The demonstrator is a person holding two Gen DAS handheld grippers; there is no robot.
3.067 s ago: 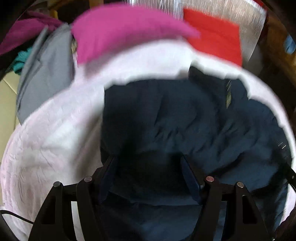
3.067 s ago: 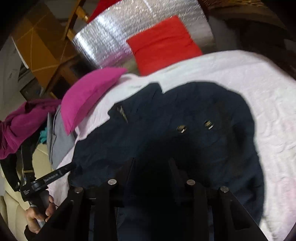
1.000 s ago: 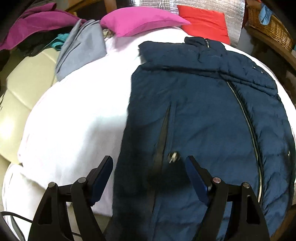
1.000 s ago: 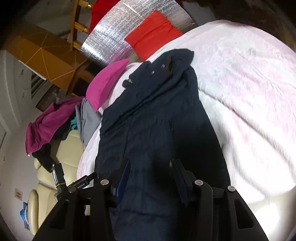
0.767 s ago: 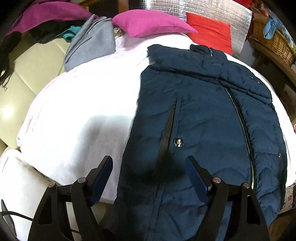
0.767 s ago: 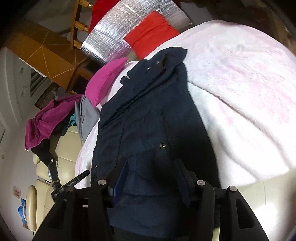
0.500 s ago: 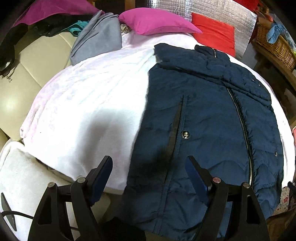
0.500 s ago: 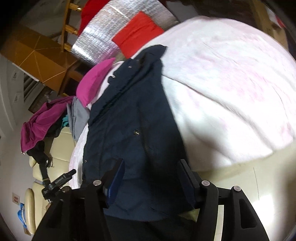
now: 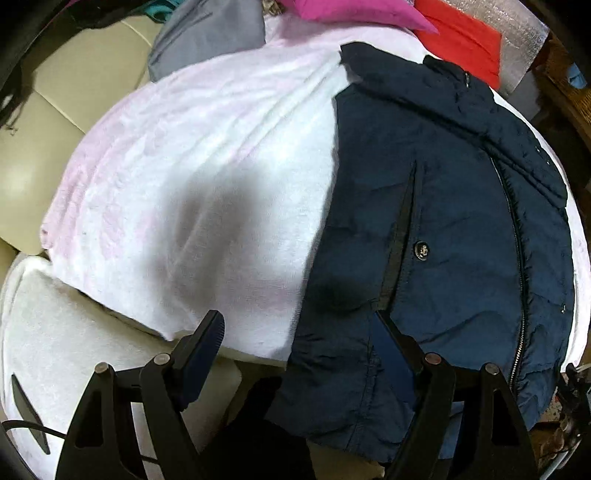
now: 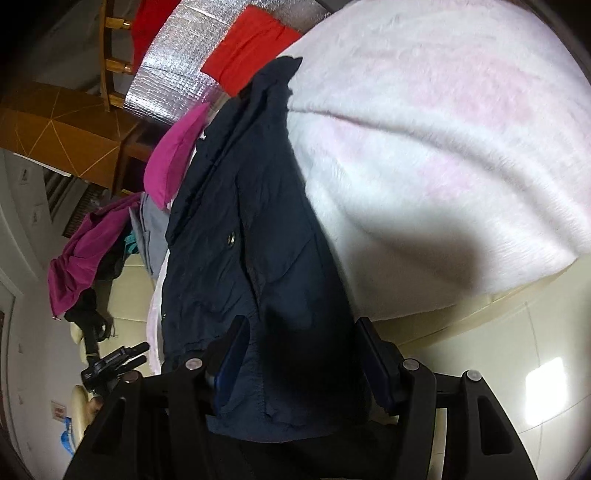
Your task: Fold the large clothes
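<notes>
A navy padded jacket (image 9: 454,229) lies flat, front up, on a white-pink fluffy blanket (image 9: 207,177); its zipper runs down the right and its hem hangs over the near edge. My left gripper (image 9: 297,328) is open above the jacket's lower left corner, with only the right fingertip (image 9: 384,332) over the cloth. In the right wrist view the jacket (image 10: 251,229) stretches away from me. My right gripper (image 10: 301,332) is open at the hem, and the loose hem corner lies between its fingers without being pressed.
A magenta pillow (image 9: 354,11), a red cushion (image 9: 461,33) and a grey garment (image 9: 207,33) lie at the far end. Cream sofa leather (image 9: 48,122) shows at the left. A wicker basket (image 9: 569,81) stands far right. Tiled floor (image 10: 517,350) lies below the blanket's edge.
The left gripper slid left, so the jacket now sits right of centre. The right gripper sank toward the hem and its jaws widened, with the hem loose between them.
</notes>
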